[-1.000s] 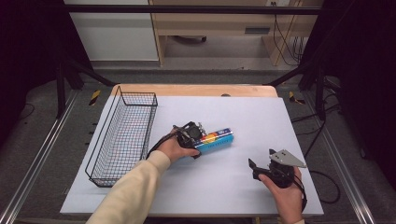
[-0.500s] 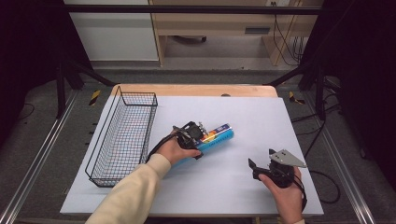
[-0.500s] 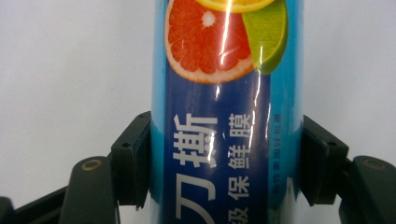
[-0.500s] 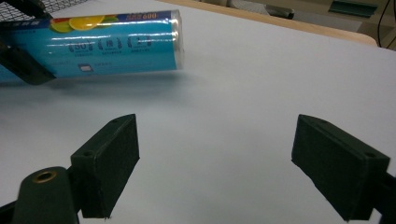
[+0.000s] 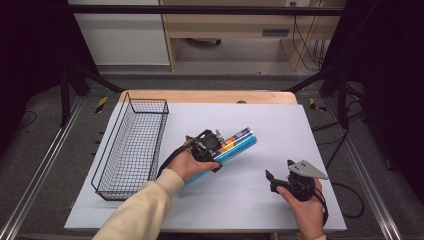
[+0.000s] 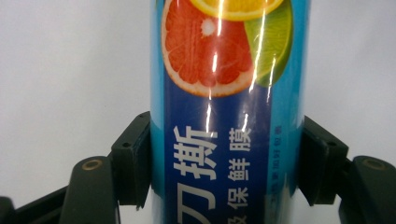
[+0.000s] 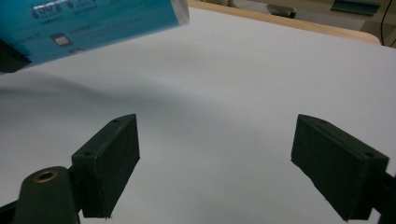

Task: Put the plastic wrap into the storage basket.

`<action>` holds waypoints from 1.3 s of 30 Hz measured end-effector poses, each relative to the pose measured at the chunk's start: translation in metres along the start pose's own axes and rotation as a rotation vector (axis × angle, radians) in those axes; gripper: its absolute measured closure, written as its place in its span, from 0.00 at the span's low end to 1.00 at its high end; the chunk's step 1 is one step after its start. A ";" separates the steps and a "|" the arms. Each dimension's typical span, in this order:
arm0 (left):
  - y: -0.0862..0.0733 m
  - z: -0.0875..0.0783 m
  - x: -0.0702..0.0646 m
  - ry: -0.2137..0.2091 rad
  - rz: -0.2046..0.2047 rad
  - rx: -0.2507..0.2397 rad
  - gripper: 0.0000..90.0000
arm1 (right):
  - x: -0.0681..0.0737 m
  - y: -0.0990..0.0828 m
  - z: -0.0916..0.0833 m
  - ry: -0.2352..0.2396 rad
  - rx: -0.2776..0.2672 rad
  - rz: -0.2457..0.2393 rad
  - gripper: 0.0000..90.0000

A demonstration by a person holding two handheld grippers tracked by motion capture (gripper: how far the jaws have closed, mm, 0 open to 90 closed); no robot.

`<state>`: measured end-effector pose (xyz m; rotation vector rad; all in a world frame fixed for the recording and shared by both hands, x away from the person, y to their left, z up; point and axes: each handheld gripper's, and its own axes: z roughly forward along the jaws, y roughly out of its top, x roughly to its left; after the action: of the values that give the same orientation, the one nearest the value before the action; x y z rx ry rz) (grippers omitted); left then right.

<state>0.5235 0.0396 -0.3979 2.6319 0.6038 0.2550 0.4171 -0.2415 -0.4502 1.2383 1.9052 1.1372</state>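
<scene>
Even overhead light keeps the white-topped wooden desk [image 5: 280,125] bright while the surrounding floor falls dark. Vertical glare streaks cross the glossy blue cylindrical tube with citrus print [image 6: 224,93], which casts a soft, blurred shadow in the right gripper view.

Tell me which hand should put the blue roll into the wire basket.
Left. Its left gripper already clamps the blue roll beside the wire basket; the right gripper is open and farther off.

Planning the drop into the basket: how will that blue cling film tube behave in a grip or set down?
The cling film tube looks stiff: the left gripper pinches it without denting it. Its glossy wrap shows glare, so it may slip. Being round, it would probably roll on the white table.
</scene>
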 end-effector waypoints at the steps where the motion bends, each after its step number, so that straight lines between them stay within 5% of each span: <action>1: 0.001 -0.002 -0.001 0.001 -0.005 -0.008 0.36 | 0.000 0.000 0.000 0.001 0.000 0.001 0.17; 8: 0.003 -0.024 -0.007 0.023 -0.012 -0.053 0.36 | 0.000 0.000 0.000 0.006 -0.002 0.005 0.17; 33: 0.003 -0.083 -0.006 0.069 -0.045 -0.100 0.36 | -0.010 -0.006 0.006 0.011 0.004 0.062 0.10; 39: -0.006 -0.102 -0.017 0.116 -0.054 -0.085 0.36 | -0.008 -0.006 0.004 0.018 0.007 0.061 0.10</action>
<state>0.4789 0.0738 -0.3108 2.5283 0.6861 0.4099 0.4208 -0.2485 -0.4571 1.3016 1.8983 1.1774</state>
